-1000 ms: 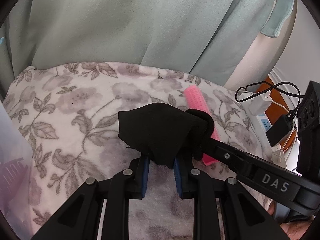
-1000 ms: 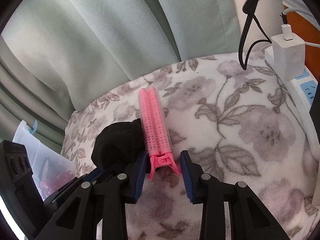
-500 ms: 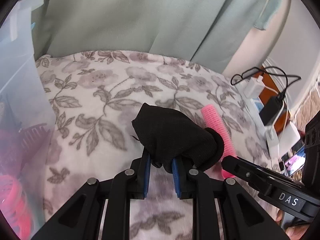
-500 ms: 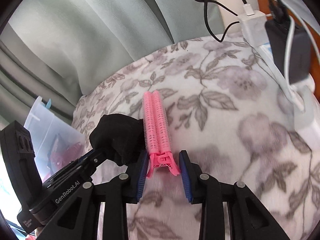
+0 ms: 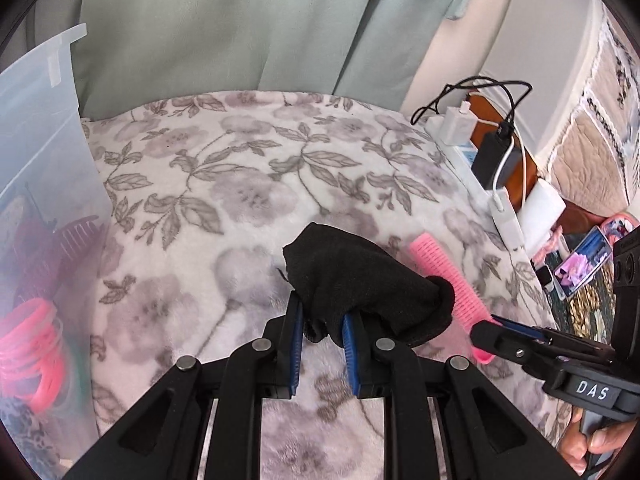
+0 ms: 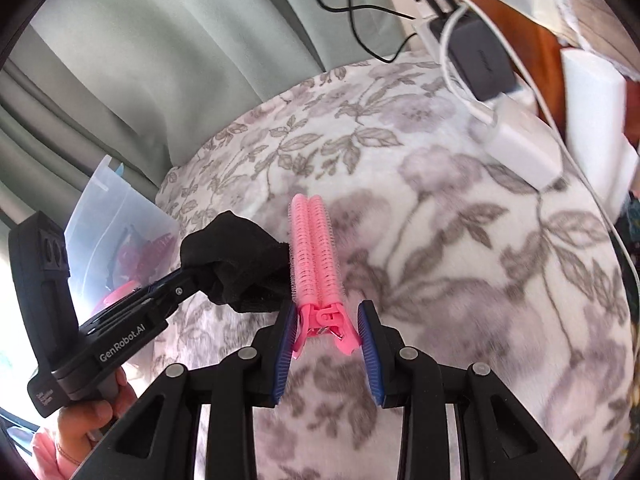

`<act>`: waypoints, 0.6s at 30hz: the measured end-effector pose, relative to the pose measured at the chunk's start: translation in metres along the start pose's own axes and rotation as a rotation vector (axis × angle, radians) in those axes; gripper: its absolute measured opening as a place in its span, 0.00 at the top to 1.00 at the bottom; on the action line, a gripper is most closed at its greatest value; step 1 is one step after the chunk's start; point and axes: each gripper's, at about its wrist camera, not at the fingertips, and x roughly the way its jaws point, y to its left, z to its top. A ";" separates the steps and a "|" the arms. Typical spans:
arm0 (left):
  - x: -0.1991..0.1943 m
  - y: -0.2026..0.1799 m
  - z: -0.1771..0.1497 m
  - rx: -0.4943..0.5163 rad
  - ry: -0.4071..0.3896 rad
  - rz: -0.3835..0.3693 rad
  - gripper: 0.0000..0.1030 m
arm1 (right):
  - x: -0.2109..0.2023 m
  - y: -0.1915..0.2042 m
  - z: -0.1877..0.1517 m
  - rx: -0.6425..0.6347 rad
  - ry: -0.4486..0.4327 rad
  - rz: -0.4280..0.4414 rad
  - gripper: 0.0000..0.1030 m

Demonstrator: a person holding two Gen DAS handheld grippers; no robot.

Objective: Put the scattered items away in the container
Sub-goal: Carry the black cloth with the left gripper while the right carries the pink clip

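My left gripper (image 5: pixel 322 334) is shut on a black cloth (image 5: pixel 360 280) and holds it above the floral blanket (image 5: pixel 248 184). The cloth also shows in the right wrist view (image 6: pixel 236 256). My right gripper (image 6: pixel 326 340) is shut on the clip end of a pink hair roller (image 6: pixel 316 248), lifted off the blanket. The roller shows in the left wrist view (image 5: pixel 448 280) just right of the cloth. A clear plastic container (image 5: pixel 36 200) stands at the left with pink bands and a dark comb inside; it also shows in the right wrist view (image 6: pixel 116 216).
A white power strip with chargers and black cables (image 5: pixel 480 148) lies along the blanket's right edge. It also shows in the right wrist view (image 6: pixel 516 140). Green curtains (image 5: pixel 240 28) hang behind the blanket. A phone and small items (image 5: pixel 584 260) sit at far right.
Both grippers have risen off the blanket with the cloth and the roller. The views have pulled back, and the container has come into view at the left.
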 end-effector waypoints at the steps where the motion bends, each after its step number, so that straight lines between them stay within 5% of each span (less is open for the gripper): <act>1: -0.001 -0.001 -0.002 0.002 0.005 -0.002 0.82 | -0.002 -0.001 -0.003 0.003 0.000 0.002 0.67; 15: -0.007 0.002 -0.015 0.021 0.033 0.016 0.84 | -0.025 -0.036 -0.023 0.098 -0.006 0.025 0.67; 18: -0.012 0.008 -0.013 0.029 0.014 0.087 0.84 | -0.029 -0.042 -0.023 0.110 -0.018 -0.001 0.67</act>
